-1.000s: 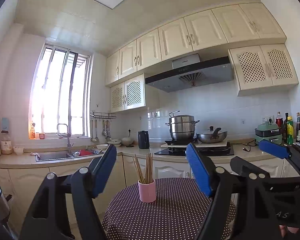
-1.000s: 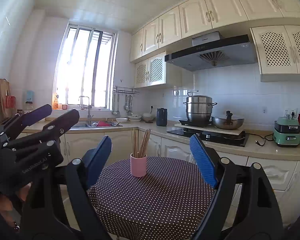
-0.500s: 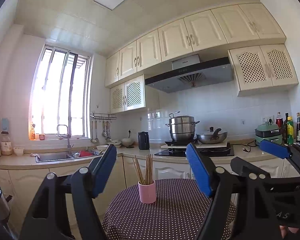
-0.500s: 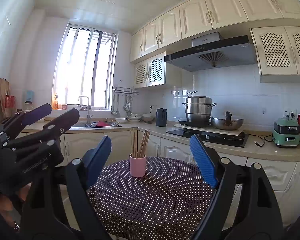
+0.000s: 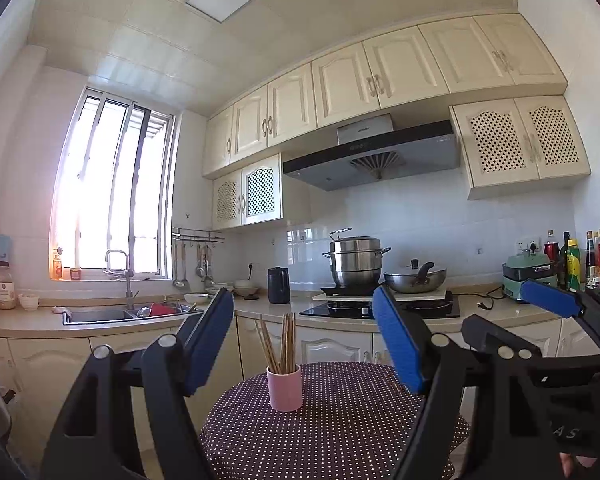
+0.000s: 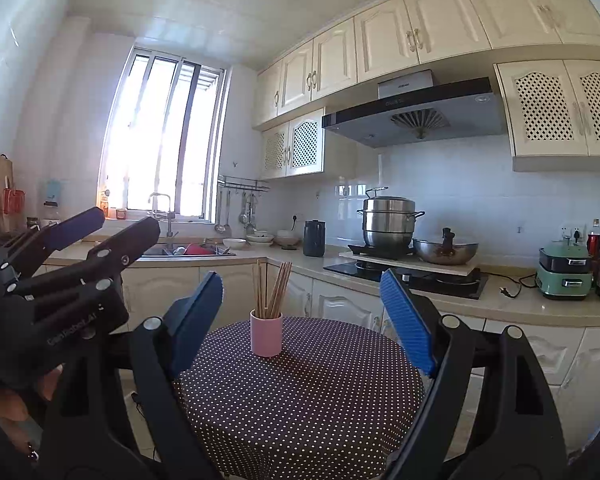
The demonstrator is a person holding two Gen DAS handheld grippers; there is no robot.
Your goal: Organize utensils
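The chopsticks [image 6: 269,290] stand bunched in a pink cup [image 6: 266,333], lower centre of the right wrist frame. The cup stands upright on the dotted tablecloth of a round table [image 6: 320,392], toward its far edge. No other utensil shows on the table.

Stage, as a judgement: the utensils already stand gathered in the cup. This arrangement fits either a finished sort or a bundle awaiting removal and re-sorting; the frames do not settle which, so no move is prescribed.

Left gripper [image 5: 304,340]: held level at the near side of the table, jaws spread wide, nothing between them, the cup framed in the gap. Right gripper [image 6: 302,312]: same attitude, jaws apart and empty, well short of the cup. Each gripper shows at the edge of the other's frame. Neither touches the cup or the table
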